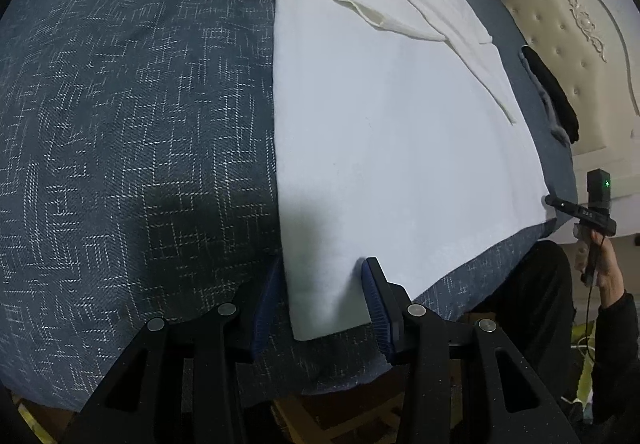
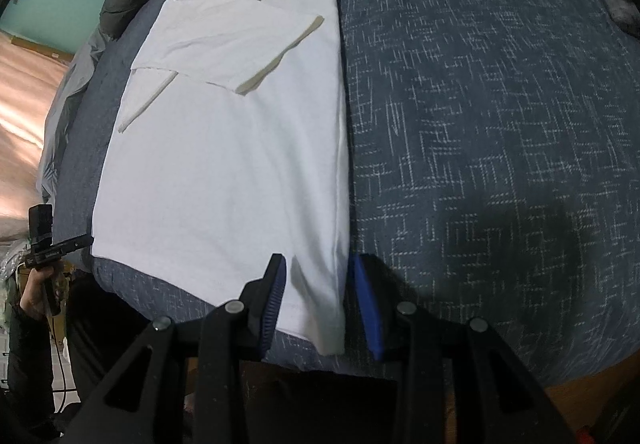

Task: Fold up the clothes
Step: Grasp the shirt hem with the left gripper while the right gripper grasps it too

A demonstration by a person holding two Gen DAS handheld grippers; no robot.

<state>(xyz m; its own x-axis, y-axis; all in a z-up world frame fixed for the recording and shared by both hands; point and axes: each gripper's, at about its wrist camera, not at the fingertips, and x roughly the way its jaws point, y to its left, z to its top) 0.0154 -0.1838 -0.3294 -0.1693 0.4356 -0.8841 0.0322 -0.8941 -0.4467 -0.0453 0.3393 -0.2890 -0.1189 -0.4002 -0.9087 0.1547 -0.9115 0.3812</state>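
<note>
Left wrist view: a white T-shirt (image 1: 384, 132) is lying flat on a dark blue patterned bedspread (image 1: 132, 132), its sleeves folded in across the body near the far end. The left gripper (image 1: 322, 284) is pointing steeply down at the shirt's near left corner; the hem corner is sitting between the blue-padded fingers (image 1: 374, 300), which are standing apart on either side of it, and the fabric is bunching slightly between them, though whether the pads are pressing on it cannot be told. At the right edge, the person's other hand (image 1: 600, 268) is holding the second tool beside the bed, near a cream tufted headboard (image 1: 560, 44).

Right wrist view: the right gripper (image 2: 318, 284) is straddling the near right corner of the T-shirt (image 2: 232, 148). Its fingers (image 2: 366, 308) are likewise standing apart with the corner between them; a firm clamp cannot be confirmed. The bedspread (image 2: 500, 124) is filling the right half. The left-hand tool (image 2: 48, 240) is showing at the far left edge.
</note>
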